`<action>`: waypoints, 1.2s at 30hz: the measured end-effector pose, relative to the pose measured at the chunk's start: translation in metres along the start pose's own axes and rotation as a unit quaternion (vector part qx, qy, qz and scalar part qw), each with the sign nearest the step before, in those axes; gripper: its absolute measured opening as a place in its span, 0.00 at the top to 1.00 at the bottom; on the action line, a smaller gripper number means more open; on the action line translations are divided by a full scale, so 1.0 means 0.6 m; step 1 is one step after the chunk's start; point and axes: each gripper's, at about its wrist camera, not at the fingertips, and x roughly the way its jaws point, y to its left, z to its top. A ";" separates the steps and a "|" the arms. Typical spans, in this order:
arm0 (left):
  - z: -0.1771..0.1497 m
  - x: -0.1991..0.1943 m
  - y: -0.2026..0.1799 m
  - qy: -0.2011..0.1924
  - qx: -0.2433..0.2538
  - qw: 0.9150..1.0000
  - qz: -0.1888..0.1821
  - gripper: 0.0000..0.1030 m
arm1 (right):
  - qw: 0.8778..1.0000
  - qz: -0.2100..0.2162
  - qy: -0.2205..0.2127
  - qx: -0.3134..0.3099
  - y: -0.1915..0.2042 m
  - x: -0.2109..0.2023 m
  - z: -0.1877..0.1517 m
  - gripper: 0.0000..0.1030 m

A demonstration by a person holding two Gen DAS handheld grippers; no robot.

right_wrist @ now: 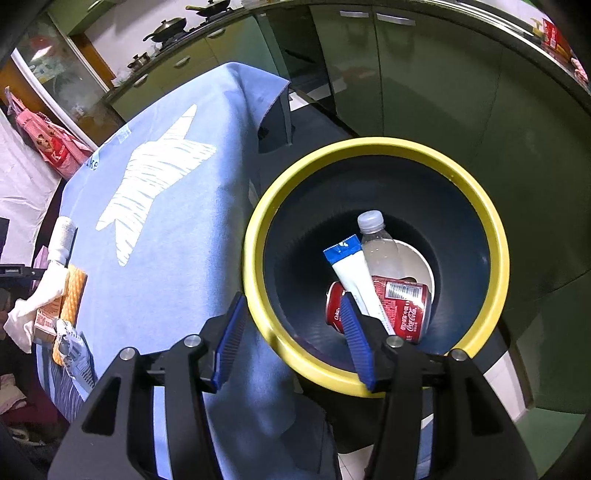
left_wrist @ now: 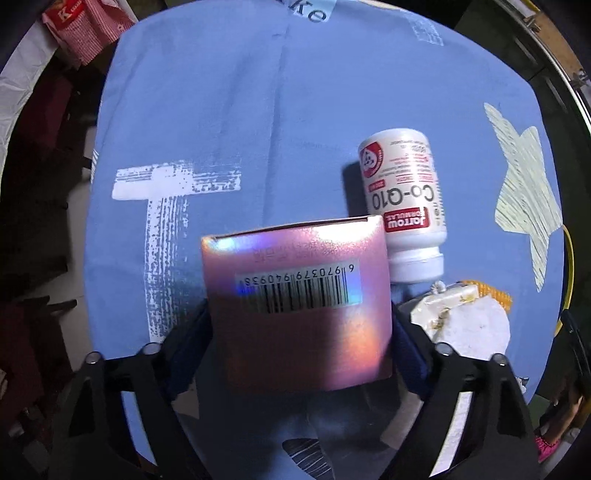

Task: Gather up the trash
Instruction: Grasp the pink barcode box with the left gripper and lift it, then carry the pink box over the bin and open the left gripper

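My left gripper (left_wrist: 299, 332) is shut on a shiny pink box (left_wrist: 299, 295) with a barcode, held over the blue tablecloth (left_wrist: 207, 122). A white Co-Q10 pill bottle (left_wrist: 402, 199) lies just right of the box. Crumpled white and orange wrappers (left_wrist: 465, 314) lie at its lower right. My right gripper (right_wrist: 291, 321) is open and empty over the near rim of the yellow-rimmed bin (right_wrist: 495, 229). Inside the bin lie a red cola can (right_wrist: 402, 306), a white and blue tube (right_wrist: 354, 269) and a clear plastic bottle (right_wrist: 380, 247).
The bin stands on the floor beside the table's edge (right_wrist: 258, 206). Wrappers and a white cloth (right_wrist: 55, 288) lie at the table's left in the right wrist view. Green cabinets (right_wrist: 443, 81) stand behind the bin. A red bag (left_wrist: 85, 26) hangs beyond the table.
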 end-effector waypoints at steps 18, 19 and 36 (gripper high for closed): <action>-0.024 -0.118 0.017 -0.065 0.051 0.997 -0.011 0.26 | 1.000 0.000 -0.008 -0.001 0.015 -0.008 0.002 0.51; -0.030 -0.128 0.011 -0.070 0.057 0.996 -0.011 0.26 | 1.000 0.000 -0.009 0.000 0.014 -0.010 0.001 0.51; -0.084 -0.242 -0.410 -0.098 0.329 0.934 -0.101 0.26 | 0.995 -0.039 -0.071 0.058 -0.080 -0.128 -0.074 0.51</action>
